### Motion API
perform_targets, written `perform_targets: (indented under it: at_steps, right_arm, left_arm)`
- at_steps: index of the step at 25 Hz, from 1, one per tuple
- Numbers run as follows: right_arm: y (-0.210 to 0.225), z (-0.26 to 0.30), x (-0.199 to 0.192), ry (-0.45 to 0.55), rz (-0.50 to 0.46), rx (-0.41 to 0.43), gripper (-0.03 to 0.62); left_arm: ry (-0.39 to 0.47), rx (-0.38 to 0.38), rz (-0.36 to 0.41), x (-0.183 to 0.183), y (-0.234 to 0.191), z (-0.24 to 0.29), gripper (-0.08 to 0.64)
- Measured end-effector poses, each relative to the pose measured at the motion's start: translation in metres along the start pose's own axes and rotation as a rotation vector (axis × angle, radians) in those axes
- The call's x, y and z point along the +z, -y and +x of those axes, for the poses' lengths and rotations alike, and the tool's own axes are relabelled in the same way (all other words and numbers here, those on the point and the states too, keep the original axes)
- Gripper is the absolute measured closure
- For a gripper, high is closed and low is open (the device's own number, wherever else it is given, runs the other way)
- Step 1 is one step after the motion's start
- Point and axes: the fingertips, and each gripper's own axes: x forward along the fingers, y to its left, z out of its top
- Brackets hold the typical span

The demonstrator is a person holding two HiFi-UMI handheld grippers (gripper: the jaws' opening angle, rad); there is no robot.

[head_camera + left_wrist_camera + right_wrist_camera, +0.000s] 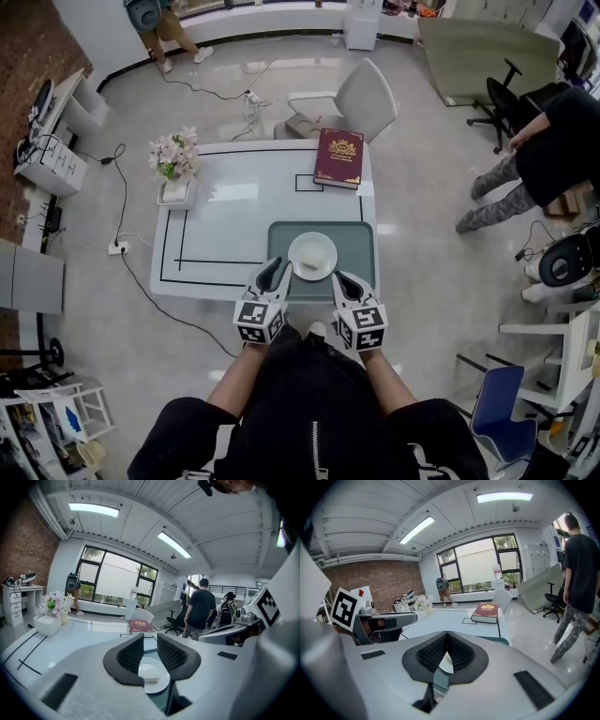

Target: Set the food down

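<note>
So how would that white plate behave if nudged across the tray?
The plate looks rigid and glossy, so it would probably slide rather than bend on the smooth tray. It seems shallow, so the pale food piece might shift off.

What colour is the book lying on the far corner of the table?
The book is dark red with gold ornament on the cover; the head view shows it best.

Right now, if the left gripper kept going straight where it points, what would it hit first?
Most likely the white plate with the pale food on it, seen just beyond the slightly parted jaws of the left gripper. Depth is unclear; it might skim over it toward the red book.
</note>
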Motion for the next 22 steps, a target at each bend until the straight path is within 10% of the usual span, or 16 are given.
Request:
perform_targets:
  at_steps: [4, 22]
  right_arm:
    - [-0.006, 0.0, 0.003, 0.005, -0.006, 0.013, 0.584]
    - [-0.023, -0.009, -0.012, -0.01, -0.074, 0.074, 0.584]
  left_arm:
    - [0.013, 0.015, 0.07, 0.006, 0.003, -0.01, 0.551]
    - [-0.016, 0.005, 0.092, -0.02, 0.027, -0.041, 0.555]
